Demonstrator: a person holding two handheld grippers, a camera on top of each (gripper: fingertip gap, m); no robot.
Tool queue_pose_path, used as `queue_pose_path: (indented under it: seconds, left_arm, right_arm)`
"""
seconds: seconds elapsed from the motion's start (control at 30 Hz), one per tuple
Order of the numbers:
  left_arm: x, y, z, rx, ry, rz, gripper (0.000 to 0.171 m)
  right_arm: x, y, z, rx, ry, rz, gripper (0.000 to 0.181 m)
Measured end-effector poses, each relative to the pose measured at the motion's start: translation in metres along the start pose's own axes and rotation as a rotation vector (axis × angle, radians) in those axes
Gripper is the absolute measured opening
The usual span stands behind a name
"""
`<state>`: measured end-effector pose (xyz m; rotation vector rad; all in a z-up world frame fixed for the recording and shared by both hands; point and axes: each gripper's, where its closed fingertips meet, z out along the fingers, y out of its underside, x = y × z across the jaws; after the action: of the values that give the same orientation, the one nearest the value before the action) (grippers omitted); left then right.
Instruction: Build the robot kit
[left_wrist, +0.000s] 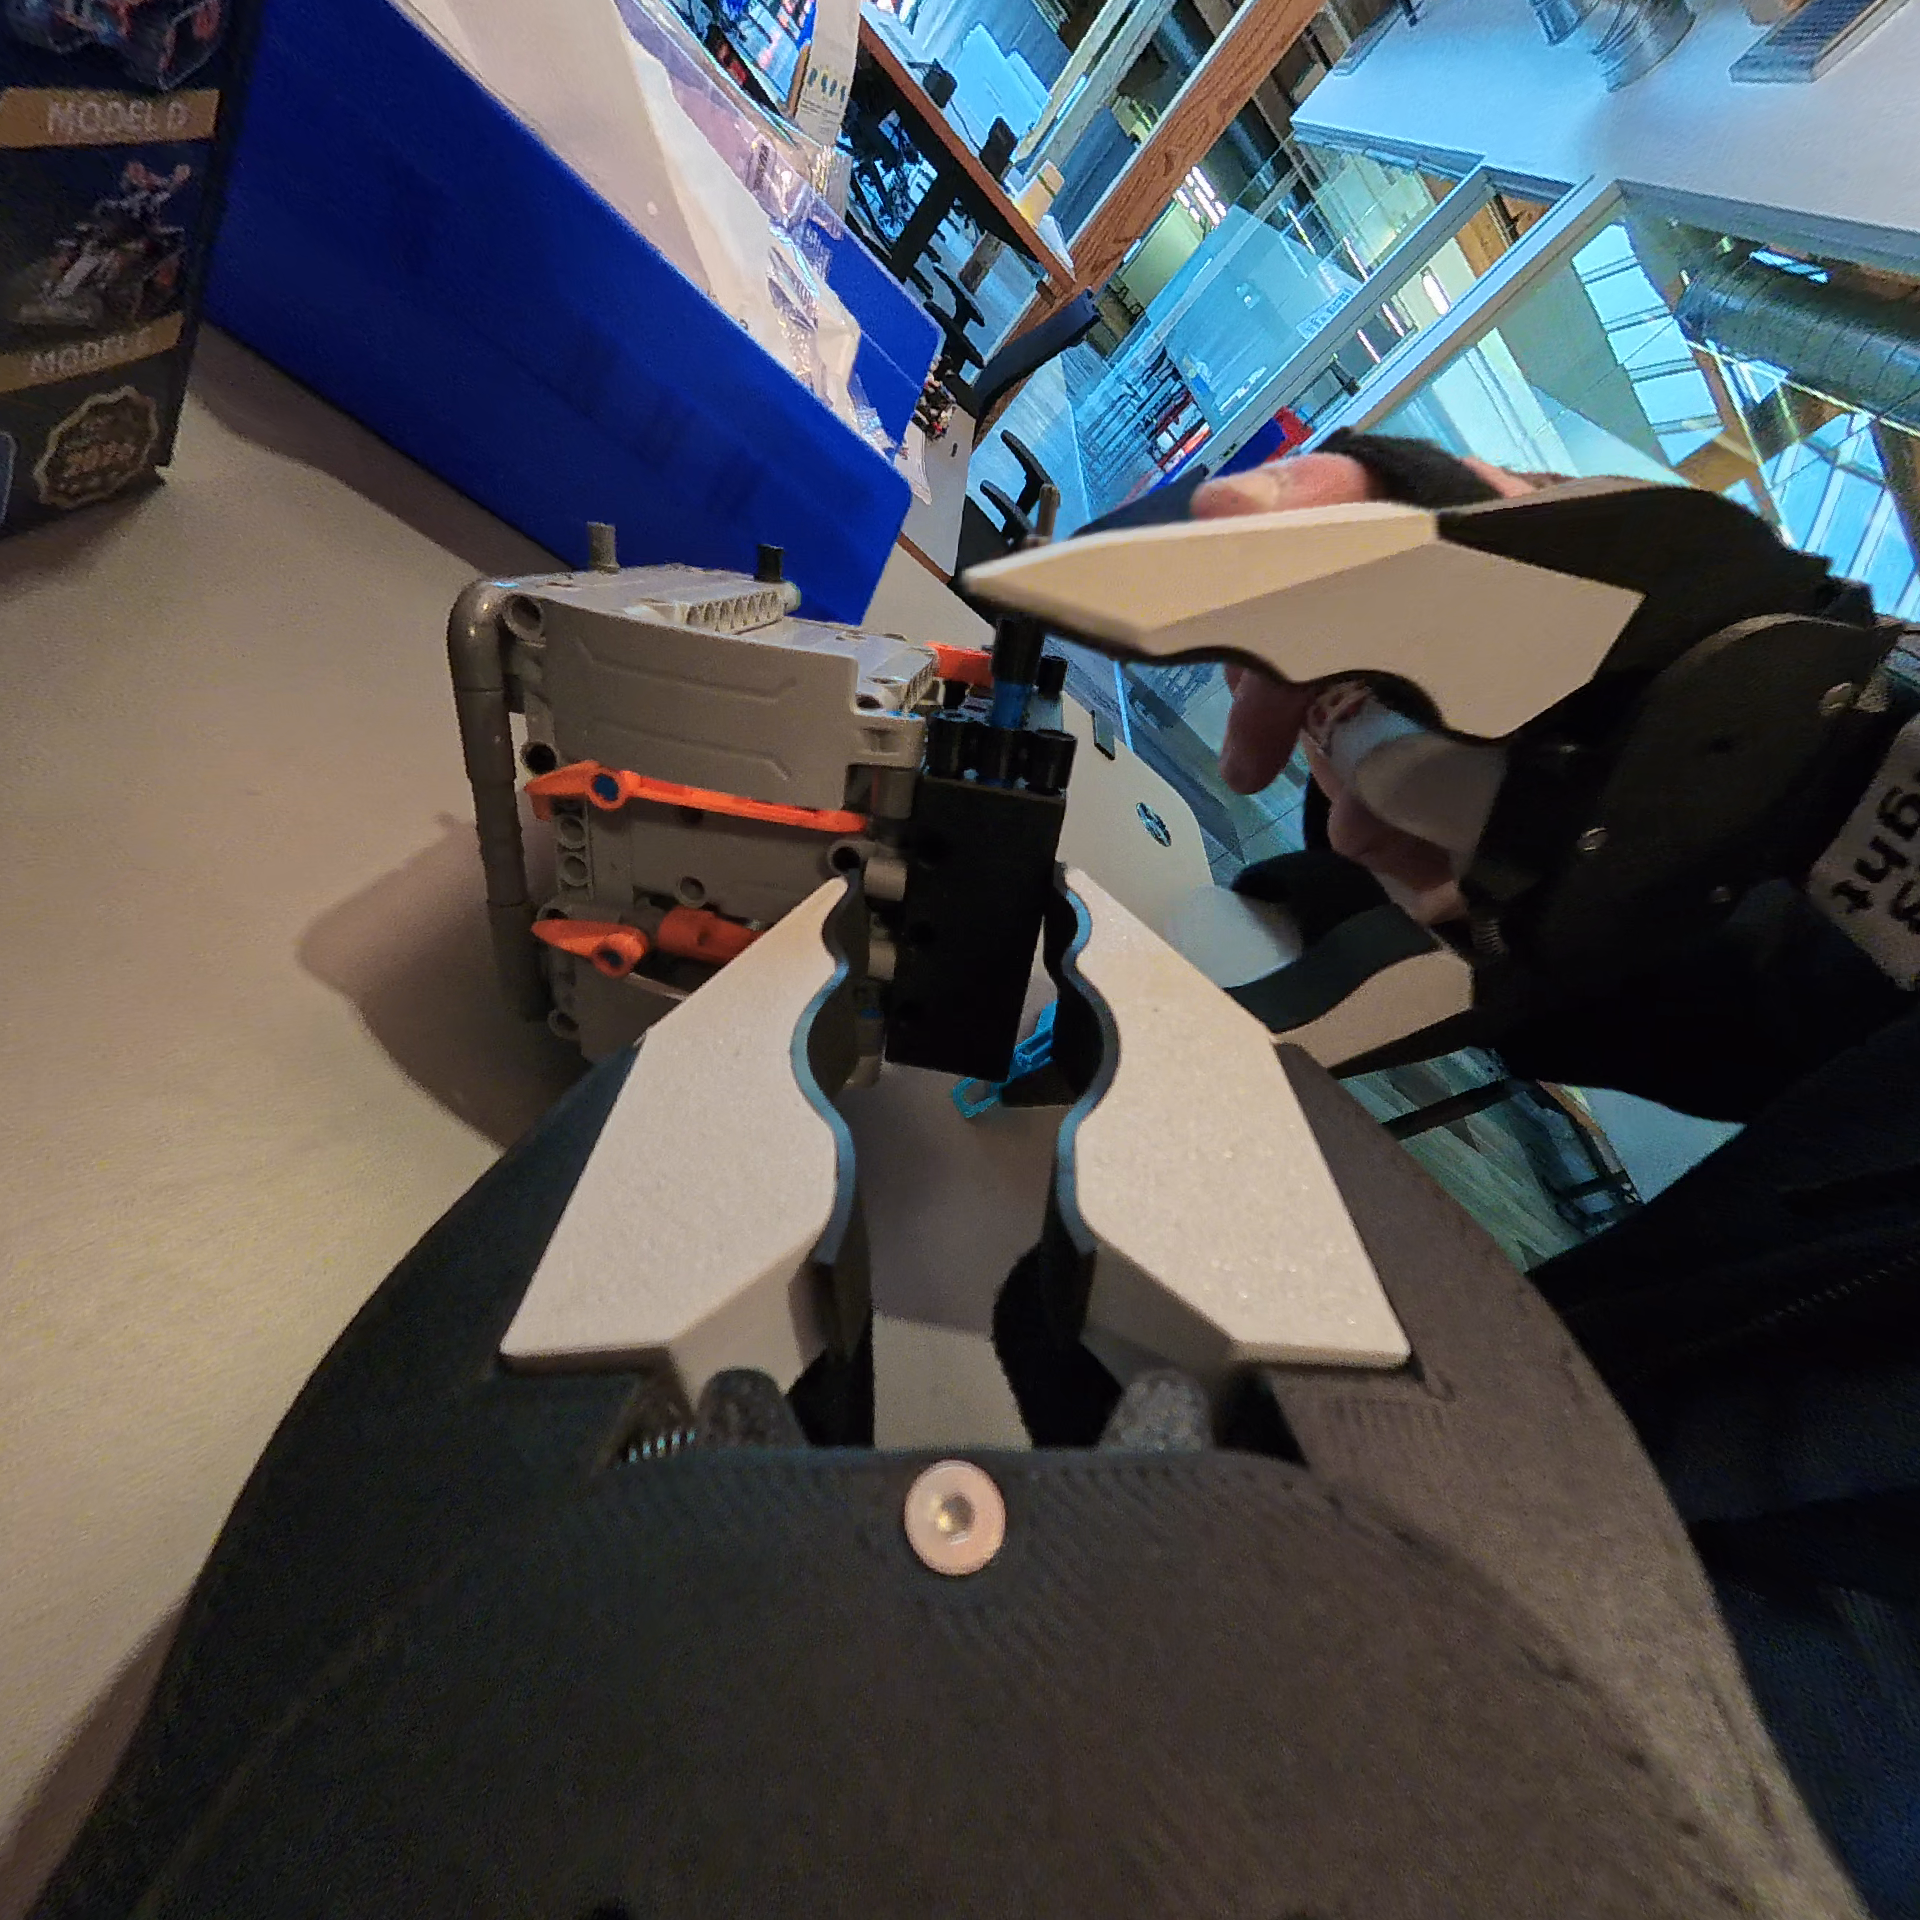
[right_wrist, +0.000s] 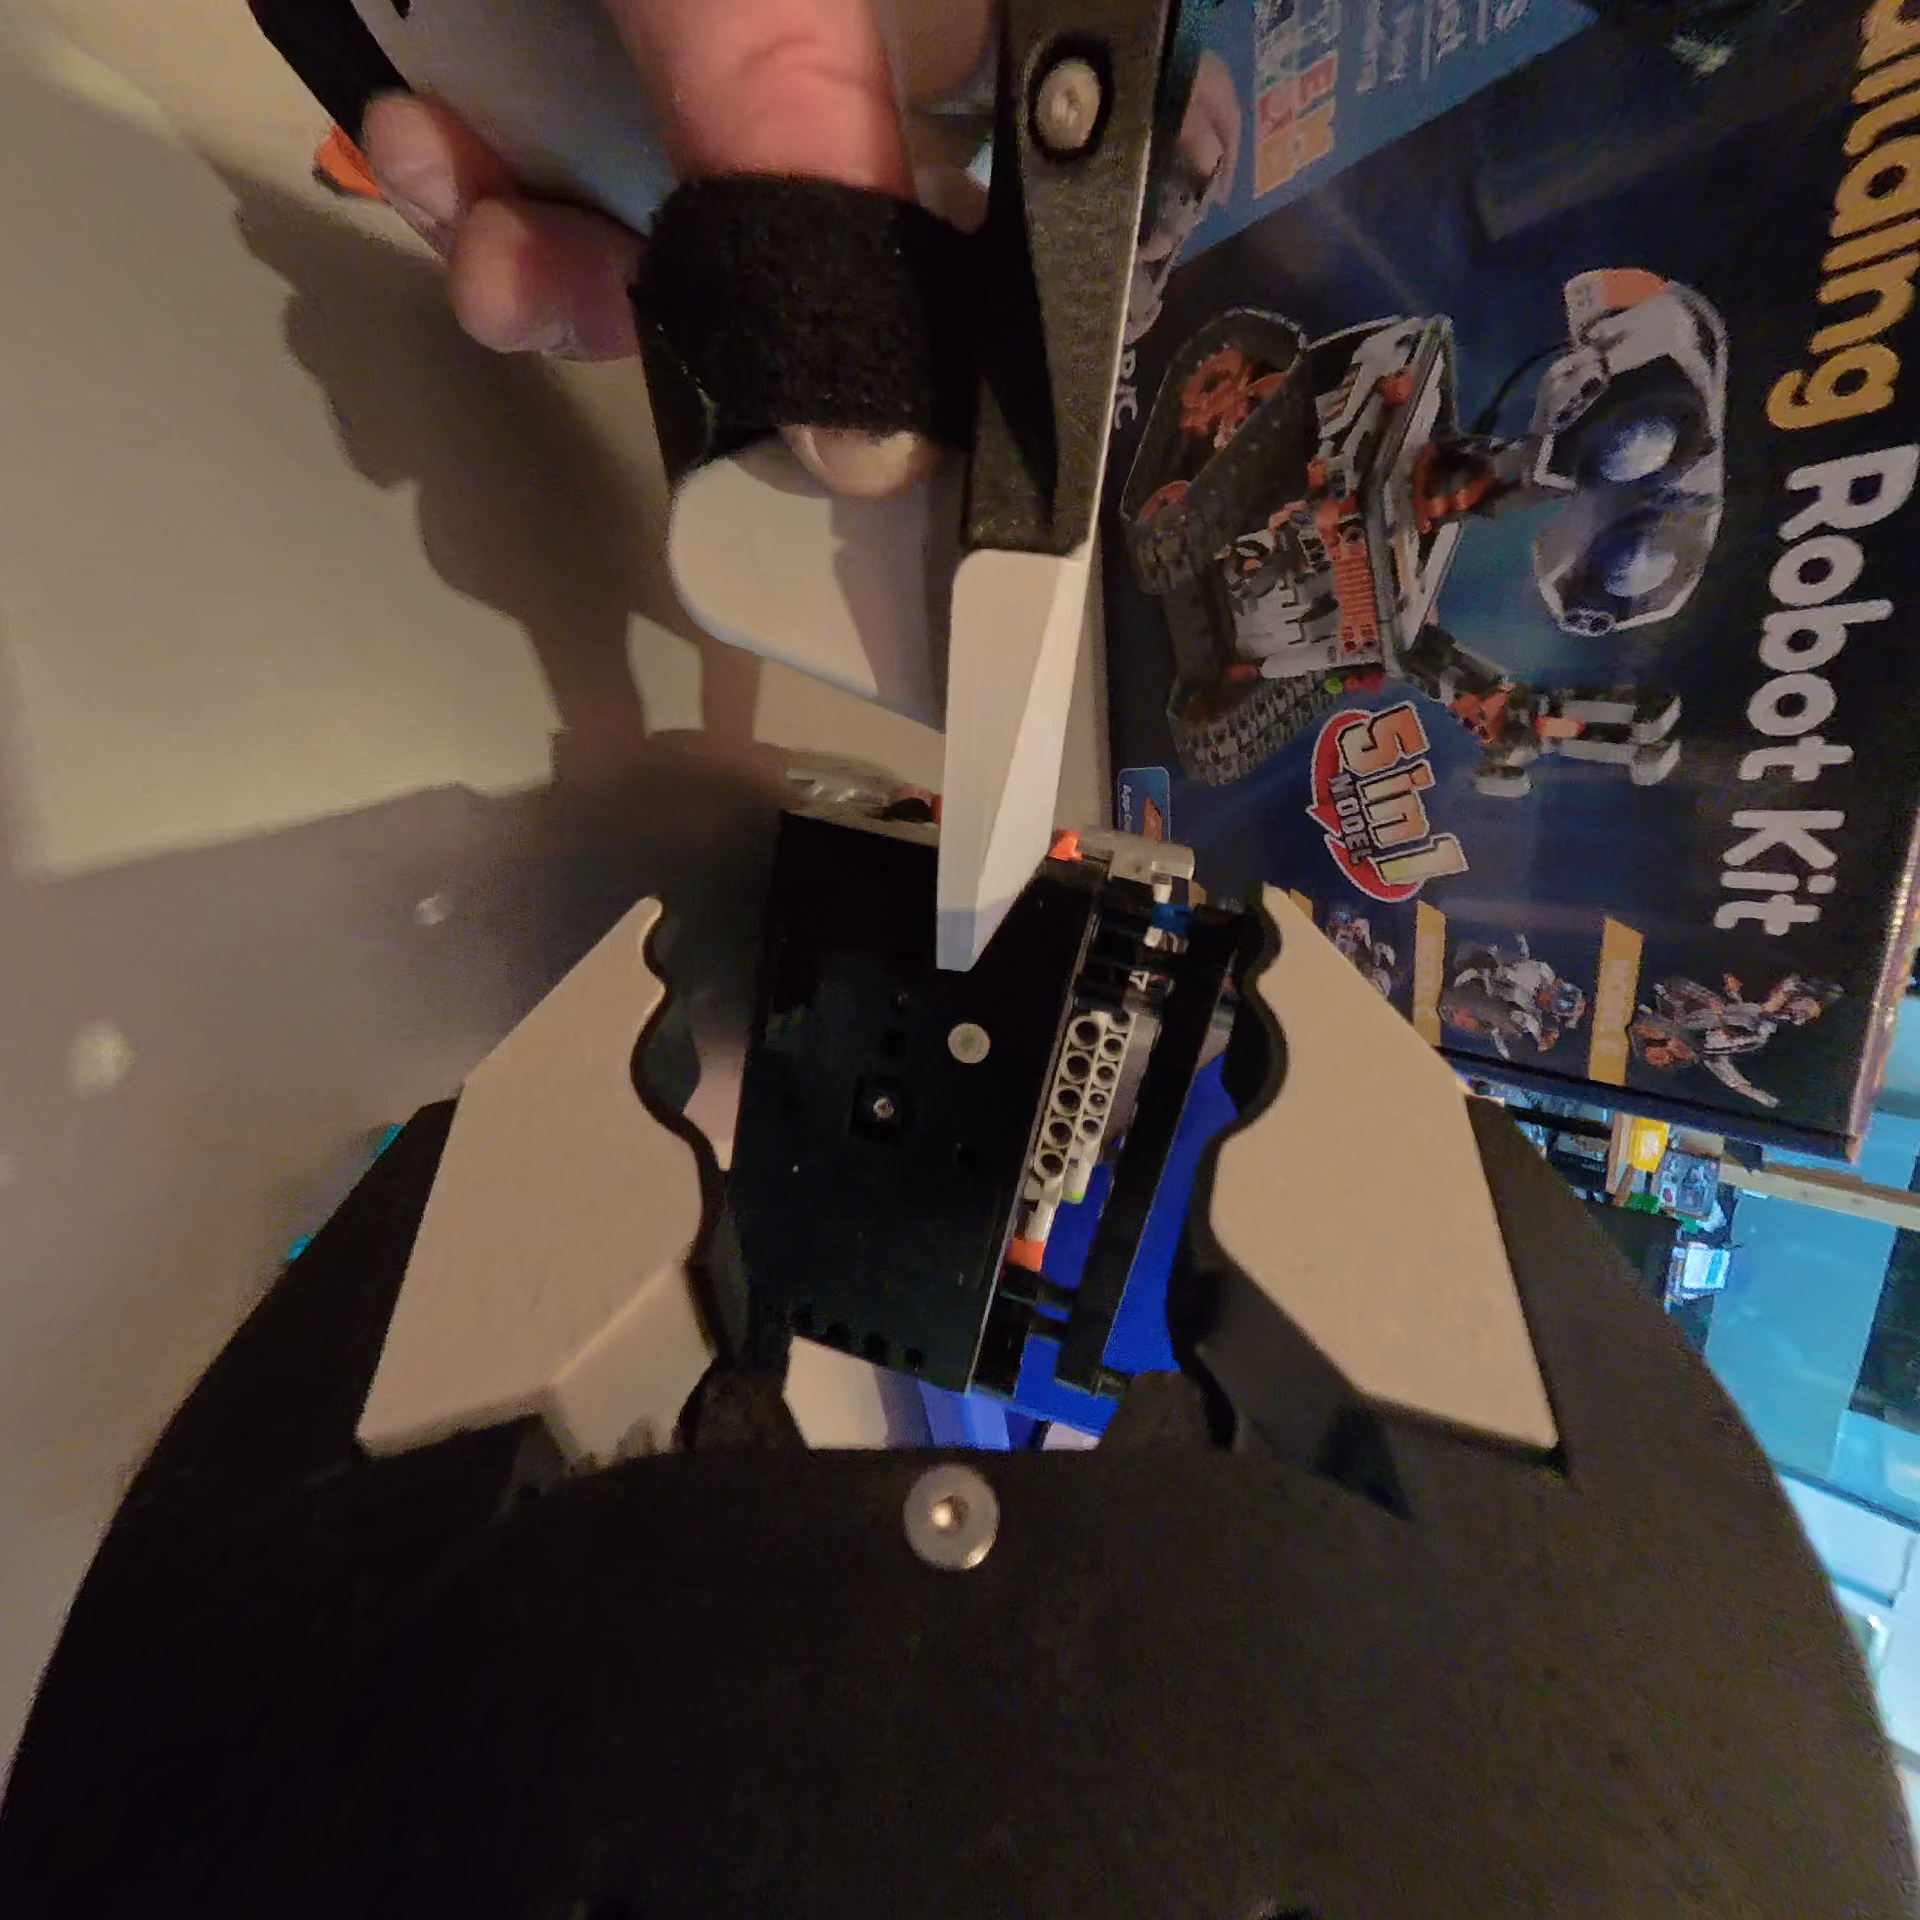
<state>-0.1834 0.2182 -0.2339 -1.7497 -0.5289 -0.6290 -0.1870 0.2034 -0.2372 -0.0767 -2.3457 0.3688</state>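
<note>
Black and grey plastic, with orange levers: a brick-built assembly (left_wrist: 717, 790) stands on the beige counter (left_wrist: 208, 831), and the left gripper (left_wrist: 951, 914) is clamped on its black block (left_wrist: 977, 914). The right gripper (right_wrist: 961, 925) straddles the same block with both fingers apart from it, jaws spread and holding nothing. A printed kit box (right_wrist: 1558, 520) stands just behind.

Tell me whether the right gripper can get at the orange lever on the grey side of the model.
Probably not directly: the right gripper sits at the black block end, which the left gripper brackets. The orange lever lies open on the grey face.
</note>
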Motion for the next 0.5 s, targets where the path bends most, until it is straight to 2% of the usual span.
queue_pose_path:
  seconds: [0.1, 0.5]
  left_arm:
    - [0.0012, 0.0015, 0.0017, -0.003, 0.007, -0.006, 0.031]
    - [0.0005, 0.0008, 0.0013, 0.003, -0.003, -0.001, 0.031]
  right_arm:
    - [0.0049, 0.0032, 0.0046, -0.01, 0.019, -0.005, 0.092]
    - [0.0064, 0.0016, 0.0044, 0.033, -0.015, 0.012, 0.088]
